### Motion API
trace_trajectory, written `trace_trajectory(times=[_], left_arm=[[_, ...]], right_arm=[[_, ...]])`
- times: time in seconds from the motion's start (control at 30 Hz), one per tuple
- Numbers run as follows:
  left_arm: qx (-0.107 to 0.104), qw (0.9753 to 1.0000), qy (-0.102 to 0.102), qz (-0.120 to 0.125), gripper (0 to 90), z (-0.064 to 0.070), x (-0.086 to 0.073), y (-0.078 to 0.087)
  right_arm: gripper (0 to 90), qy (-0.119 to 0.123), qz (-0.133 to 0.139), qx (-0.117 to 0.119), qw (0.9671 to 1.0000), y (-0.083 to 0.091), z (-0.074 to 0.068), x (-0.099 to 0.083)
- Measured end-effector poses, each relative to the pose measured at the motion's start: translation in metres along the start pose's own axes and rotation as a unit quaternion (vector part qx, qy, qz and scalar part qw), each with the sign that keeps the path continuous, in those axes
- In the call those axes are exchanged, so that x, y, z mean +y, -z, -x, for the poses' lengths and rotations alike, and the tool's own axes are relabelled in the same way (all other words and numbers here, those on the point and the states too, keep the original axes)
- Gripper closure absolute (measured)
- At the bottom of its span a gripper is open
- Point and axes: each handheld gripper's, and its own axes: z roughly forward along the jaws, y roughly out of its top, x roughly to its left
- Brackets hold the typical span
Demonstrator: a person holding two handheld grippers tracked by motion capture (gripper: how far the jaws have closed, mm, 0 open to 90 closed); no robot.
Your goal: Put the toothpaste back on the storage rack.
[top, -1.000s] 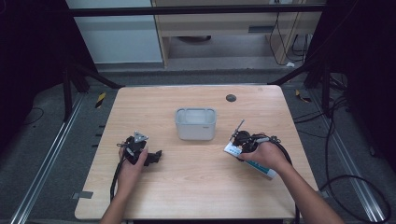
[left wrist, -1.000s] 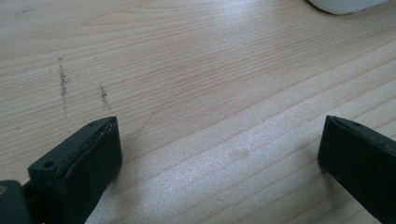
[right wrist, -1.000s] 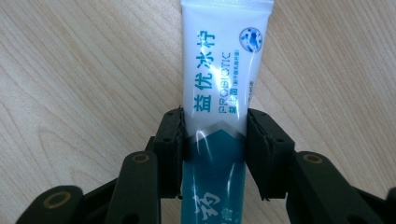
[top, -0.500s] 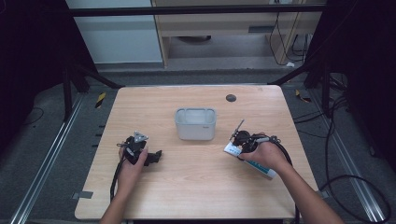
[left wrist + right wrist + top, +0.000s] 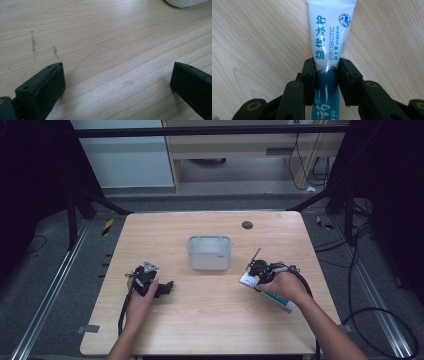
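While the toothpaste tube lies flat on the wooden surface at the near right, it is clamped between the jaws of the right tongs, which are closed against both its sides about where white print meets teal. In the high view the right tongs are seen just right of the white tub, not touching it. The left tongs are held wide open over bare wood, nothing gripped; in the high view the left tongs are seen at the near left.
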Motion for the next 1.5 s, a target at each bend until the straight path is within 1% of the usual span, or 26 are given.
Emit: trace_trajectory(times=[0.17,0.3,0.4,0.47,0.5,0.63,0.8,0.97,1.03,1.07,1.23,1.37,1.4,1.5], left_arm=[[0.0,1.0,0.0,0.0,0.0,0.0,0.0,0.0],[0.0,1.0,0.0,0.0,0.0,0.0,0.0,0.0],[0.0,1.0,0.0,0.0,0.0,0.0,0.0,0.0],[0.0,1.0,0.0,0.0,0.0,0.0,0.0,0.0],[0.0,1.0,0.001,0.001,0.0,0.0,0.0,0.0],[0.0,1.0,0.0,-0.001,0.0,0.0,0.0,0.0],[0.0,1.0,0.0,0.0,0.0,0.0,0.0,0.0],[0.0,1.0,0.0,0.0,0.0,0.0,0.0,0.0],[0.0,1.0,0.0,0.0,0.0,0.0,0.0,0.0],[0.0,1.0,0.0,0.0,0.0,0.0,0.0,0.0],[0.0,1.0,0.0,-0.001,0.0,0.0,0.0,0.0],[0.0,1.0,-0.001,-0.001,0.0,0.0,0.0,0.0],[0.0,1.0,-0.001,-0.001,0.0,0.0,0.0,0.0],[0.0,1.0,0.0,-0.001,0.0,0.0,0.0,0.0]], right_arm=[[67.4,-0.002,-0.002,0.001,1.0,0.0,0.0,0.001],[68.5,0.0,-0.003,-0.004,1.0,0.0,-0.002,0.001],[70.3,-0.001,-0.004,-0.007,1.0,0.0,-0.002,0.001],[73.2,0.001,-0.002,-0.01,1.0,0.002,-0.002,0.001],[74.1,-0.003,0.0,-0.01,0.9999,0.002,-0.003,0.001],[77.0,-0.012,0.012,-0.007,0.9998,0.005,-0.001,-0.002],[78.5,-0.025,0.03,0.001,0.9992,0.007,0.002,-0.008],[79.0,-0.03,0.04,0.006,0.9988,0.012,0.004,-0.009],[79.1,-0.04,0.047,0.01,0.998,0.015,0.005,-0.009],[79.2,-0.037,0.05,0.012,0.998,0.016,0.006,-0.01],[79.2,-0.036,0.056,0.01,0.9977,0.023,0.007,-0.008],[79.2,-0.041,0.071,0.009,0.9966,0.032,0.009,-0.006],[79.2,-0.041,0.071,0.009,0.9966,0.032,0.009,-0.006],[79.2,-0.048,0.082,0.008,0.9955,0.038,0.01,-0.004]])
